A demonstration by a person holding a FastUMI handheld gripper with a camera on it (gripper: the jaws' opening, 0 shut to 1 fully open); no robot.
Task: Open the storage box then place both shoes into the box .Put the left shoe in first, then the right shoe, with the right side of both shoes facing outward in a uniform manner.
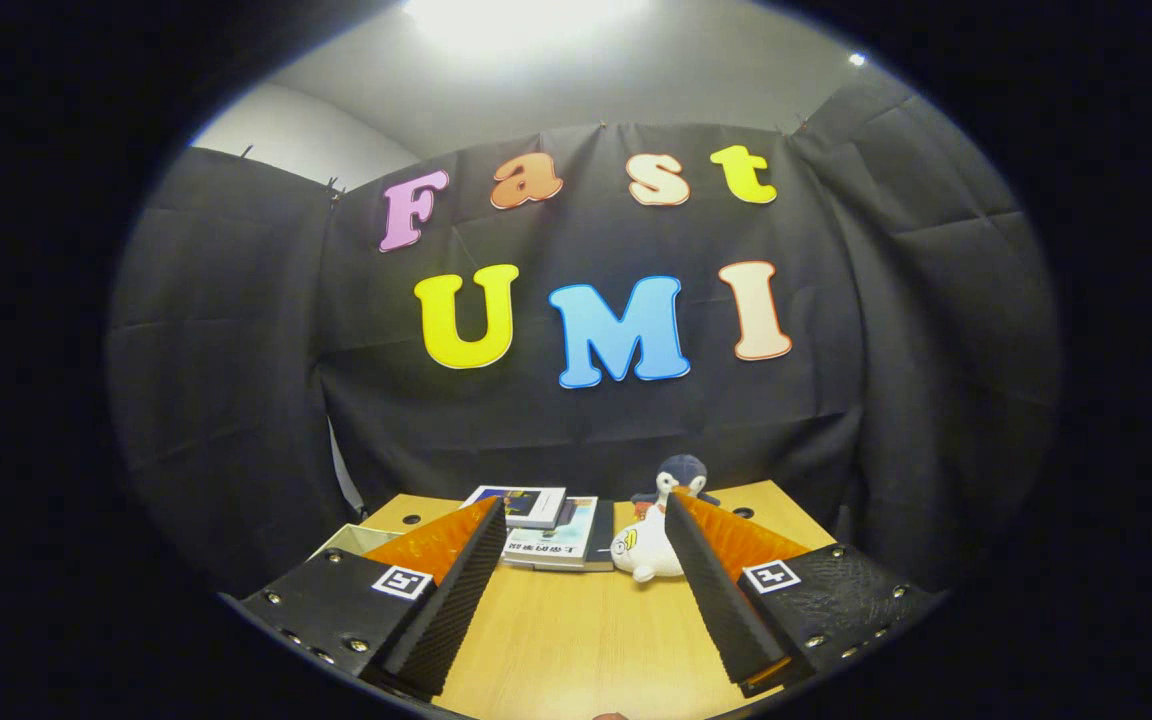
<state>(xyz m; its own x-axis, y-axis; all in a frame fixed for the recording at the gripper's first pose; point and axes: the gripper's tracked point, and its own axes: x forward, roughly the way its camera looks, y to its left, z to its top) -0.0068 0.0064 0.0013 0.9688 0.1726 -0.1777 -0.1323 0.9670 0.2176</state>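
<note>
Black cloth walls back a wooden counter (576, 630). Its gripper (586, 515) stands spread wide, holding nothing; beyond its fingers lie stacked books (556, 535) and a penguin plush (658, 520). A pale box corner (351, 540), possibly the storage box, sits beside the left finger.

Just beyond the left finger of the gripper (584, 505) lies what may be the storage box (352, 541): a pale cream corner at the table's (576, 630) left edge (the finger hides the rest). The fingers stand wide apart, holding nothing.
</note>
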